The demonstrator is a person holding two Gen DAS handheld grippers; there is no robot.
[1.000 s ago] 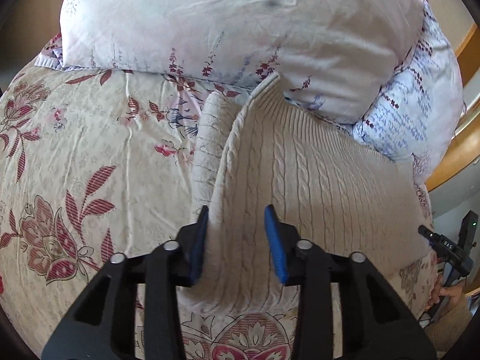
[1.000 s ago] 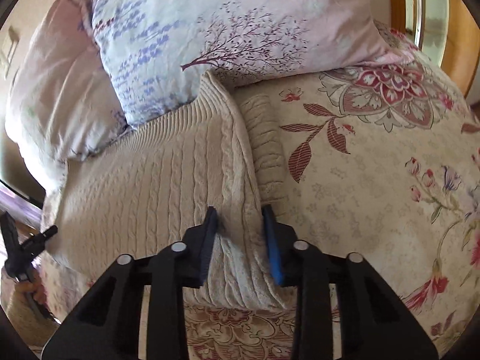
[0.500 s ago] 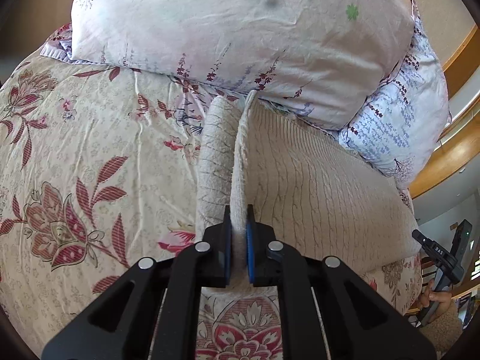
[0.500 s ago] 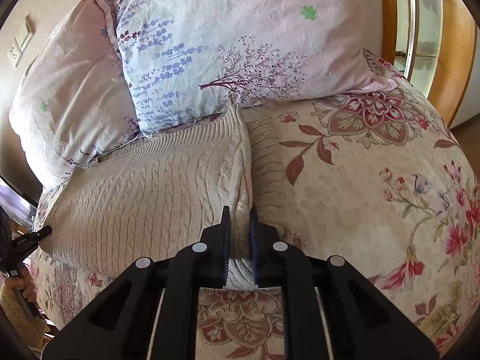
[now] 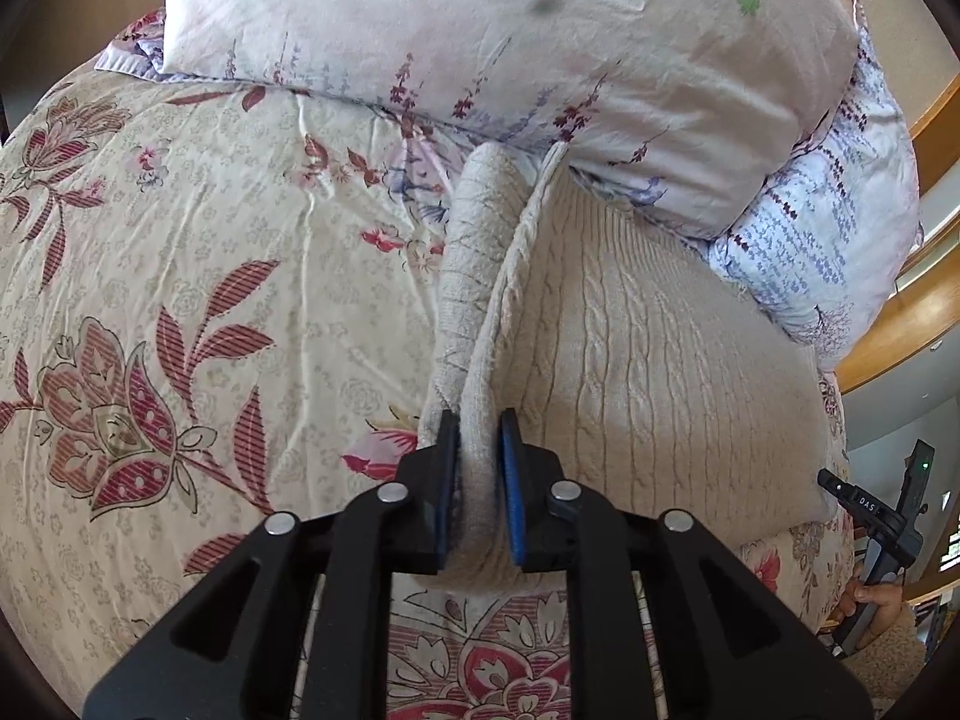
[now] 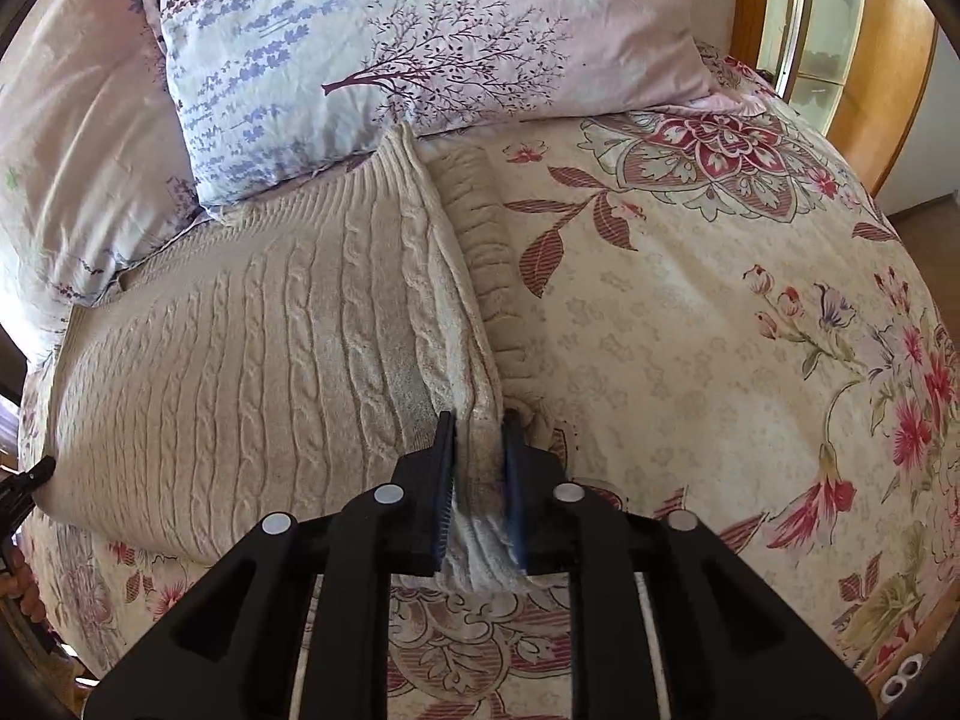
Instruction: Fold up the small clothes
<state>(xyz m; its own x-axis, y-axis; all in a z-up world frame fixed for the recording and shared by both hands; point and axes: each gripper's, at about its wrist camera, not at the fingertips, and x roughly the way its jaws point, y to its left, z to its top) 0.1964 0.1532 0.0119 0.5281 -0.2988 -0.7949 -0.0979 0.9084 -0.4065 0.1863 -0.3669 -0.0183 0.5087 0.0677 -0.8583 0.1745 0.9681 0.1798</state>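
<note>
A cream cable-knit sweater (image 5: 648, 372) lies on a floral bedspread (image 5: 180, 276), its far end against the pillows. My left gripper (image 5: 480, 426) is shut on the sweater's near left edge, which is raised into a ridge beside a sleeve (image 5: 474, 252). In the right wrist view the sweater (image 6: 252, 348) spreads to the left. My right gripper (image 6: 477, 426) is shut on its near right edge, pinched up into a ridge, with the other sleeve (image 6: 486, 252) lying just right of it.
Floral pillows (image 5: 492, 42) lie across the head of the bed and also show in the right wrist view (image 6: 420, 42). A wooden bed frame (image 6: 888, 90) stands at the right. The other gripper and a hand (image 5: 870, 540) show at the bed's edge.
Both grippers closed from open onto the sweater's near corners and lifted the edges into raised ridges. The views have pulled back slightly.
</note>
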